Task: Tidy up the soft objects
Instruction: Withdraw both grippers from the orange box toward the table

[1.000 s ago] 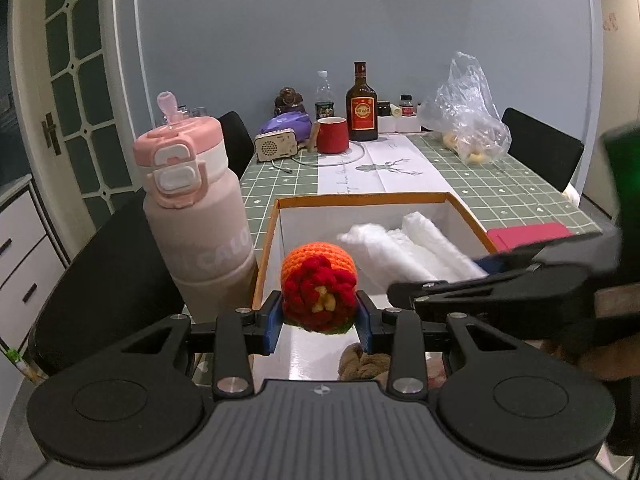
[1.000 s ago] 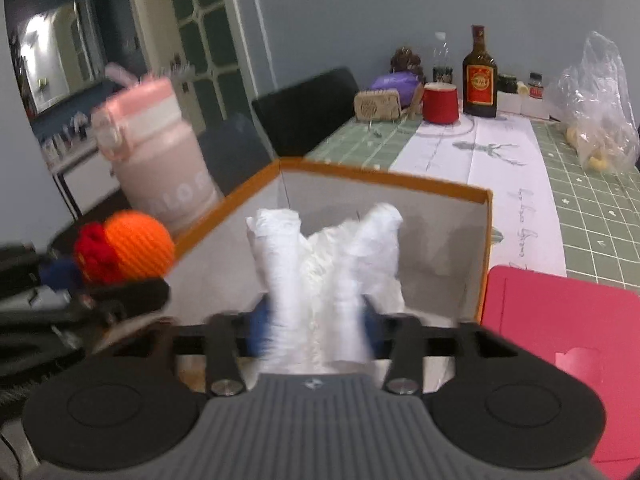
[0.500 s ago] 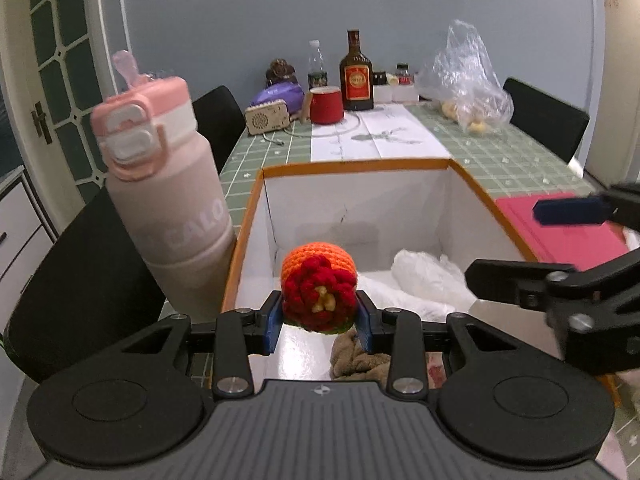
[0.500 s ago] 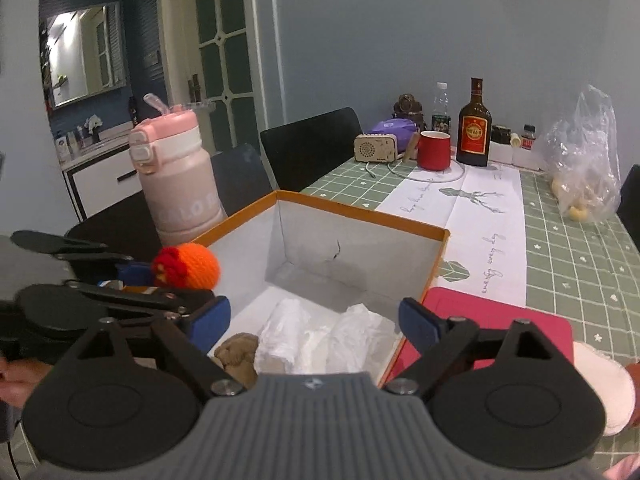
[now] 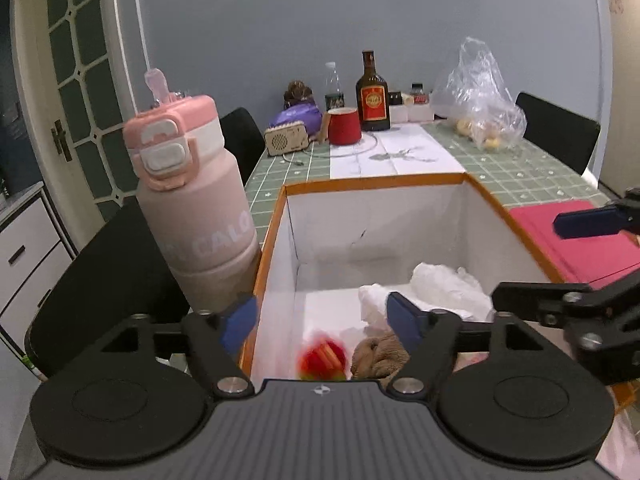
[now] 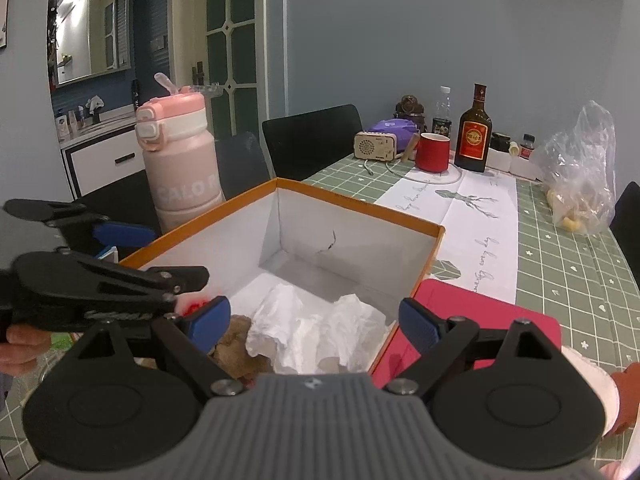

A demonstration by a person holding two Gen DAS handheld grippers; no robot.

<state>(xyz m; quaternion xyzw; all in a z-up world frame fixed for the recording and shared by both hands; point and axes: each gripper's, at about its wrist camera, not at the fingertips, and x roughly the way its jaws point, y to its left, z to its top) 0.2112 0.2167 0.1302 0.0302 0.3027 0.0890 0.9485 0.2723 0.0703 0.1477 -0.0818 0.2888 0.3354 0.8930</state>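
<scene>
An orange-rimmed white box stands on the table; it also shows in the right wrist view. My left gripper is open above the box's near left corner. A crocheted orange-and-red ball is blurred below it, inside the box. A white crumpled cloth and a brown soft toy lie in the box. In the right wrist view the cloth and the toy show too. My right gripper is open and empty over the box's near right side.
A pink water bottle stands just left of the box. A red flat lid lies to its right. At the far end stand a red mug, a brown liquor bottle, a small radio and a plastic bag.
My left gripper opened and the crocheted ball dropped out of it into the box. My right gripper let go of the white cloth earlier and stays open.
</scene>
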